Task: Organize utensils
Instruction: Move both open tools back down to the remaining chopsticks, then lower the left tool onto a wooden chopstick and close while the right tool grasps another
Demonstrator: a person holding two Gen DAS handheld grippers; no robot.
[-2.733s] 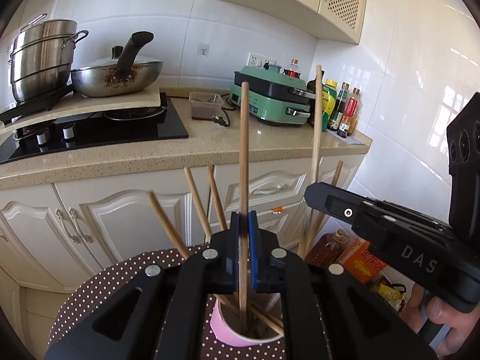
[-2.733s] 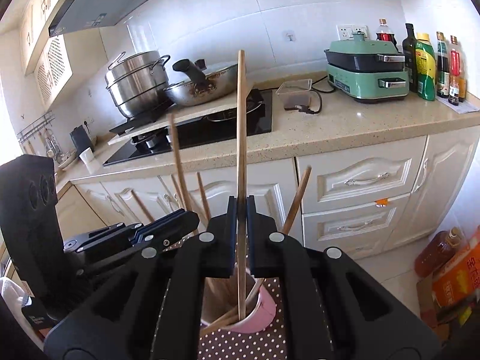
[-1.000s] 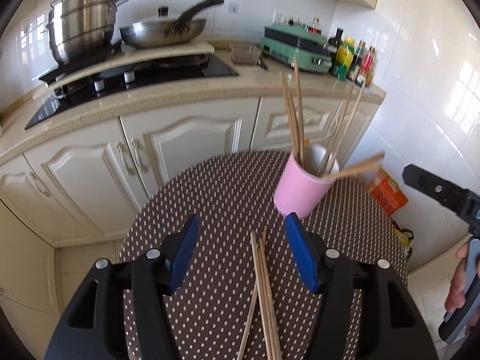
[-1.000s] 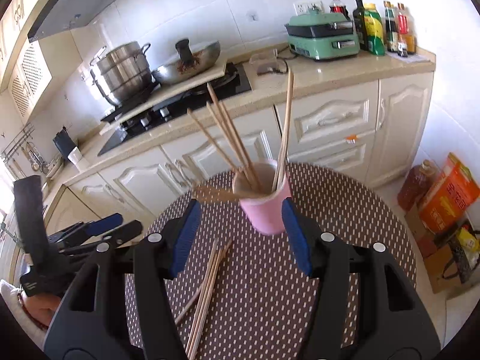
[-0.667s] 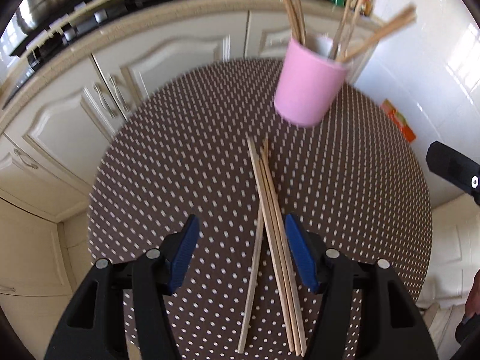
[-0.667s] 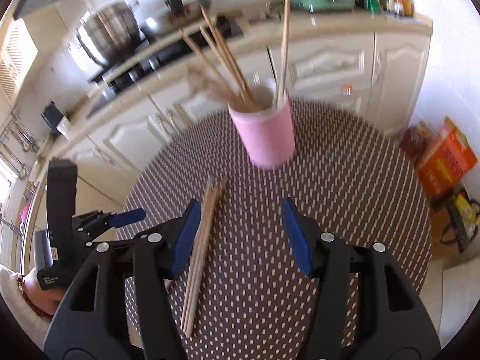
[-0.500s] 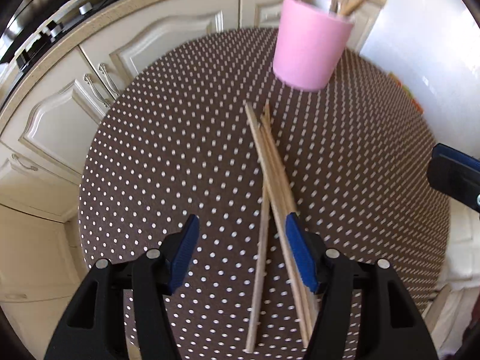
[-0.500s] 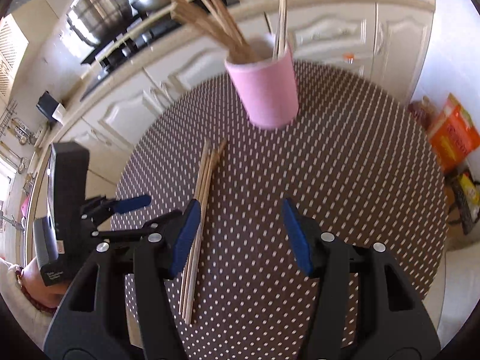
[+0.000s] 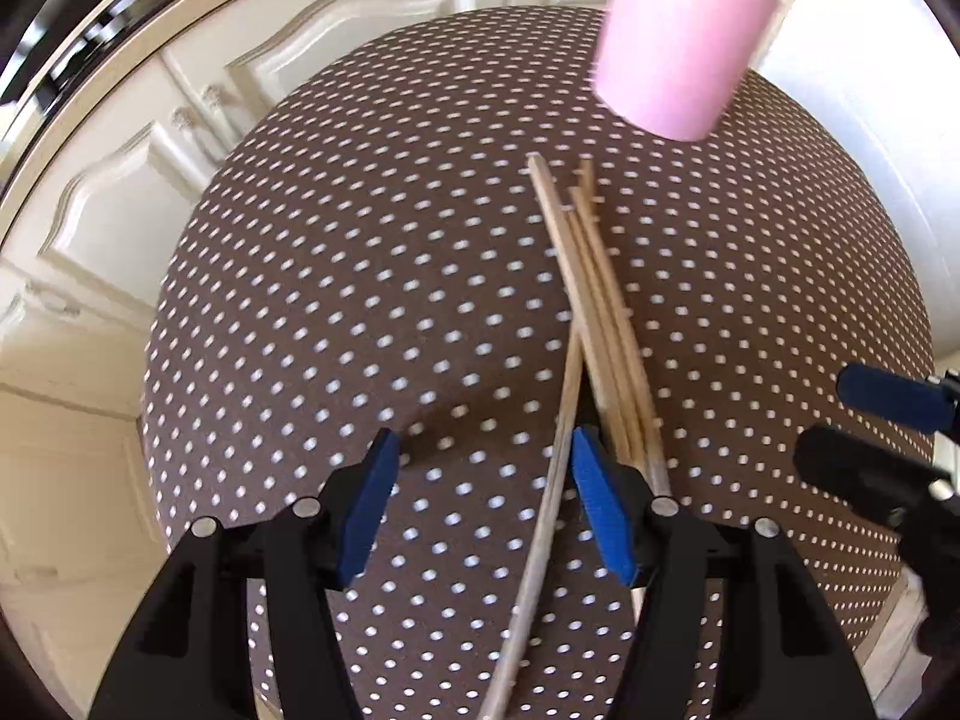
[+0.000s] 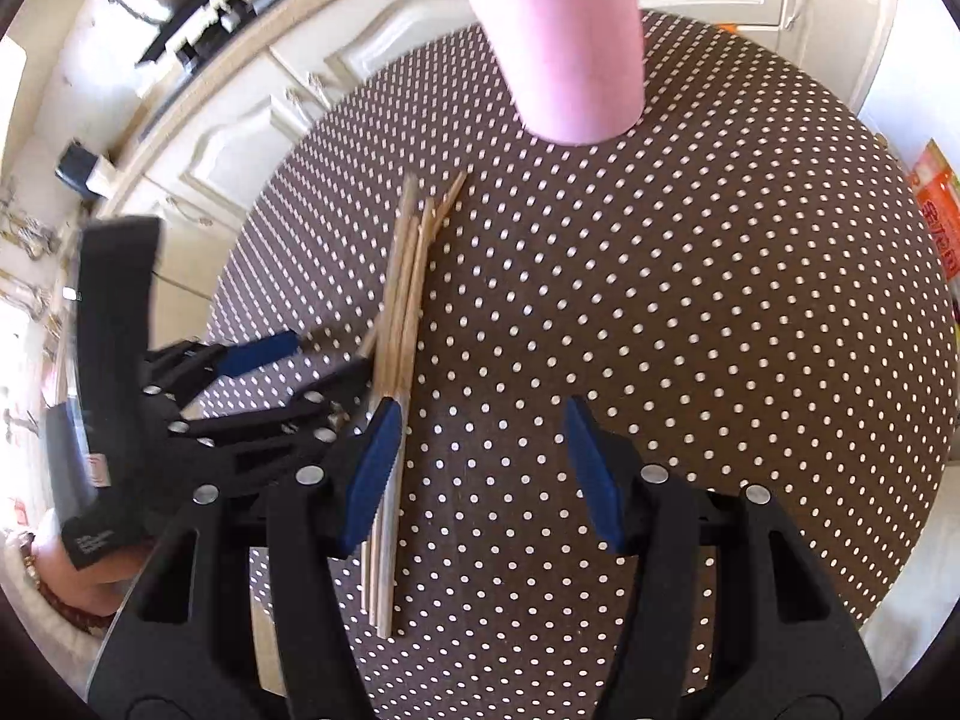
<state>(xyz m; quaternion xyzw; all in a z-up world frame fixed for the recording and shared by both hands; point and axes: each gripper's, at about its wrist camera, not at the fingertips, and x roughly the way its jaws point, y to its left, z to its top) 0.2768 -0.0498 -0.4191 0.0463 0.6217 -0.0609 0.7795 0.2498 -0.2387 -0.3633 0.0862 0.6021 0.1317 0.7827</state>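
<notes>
A bundle of chopsticks (image 9: 600, 312) lies on the dotted table (image 9: 360, 300), long axis running from lower centre up toward the pink cup (image 9: 678, 42) at upper right. The left gripper (image 9: 480, 480) is nearer: jaws spread and closing, one splayed stick between them, the rest just outside its right pad. The right gripper (image 10: 480, 450), also closing, straddles only bare cloth, the bundle (image 10: 408, 276) by its left pad

Chopsticks (image 9: 600, 312) before cup (image 9: 678, 42), on table (image 9: 360, 276).
</notes>
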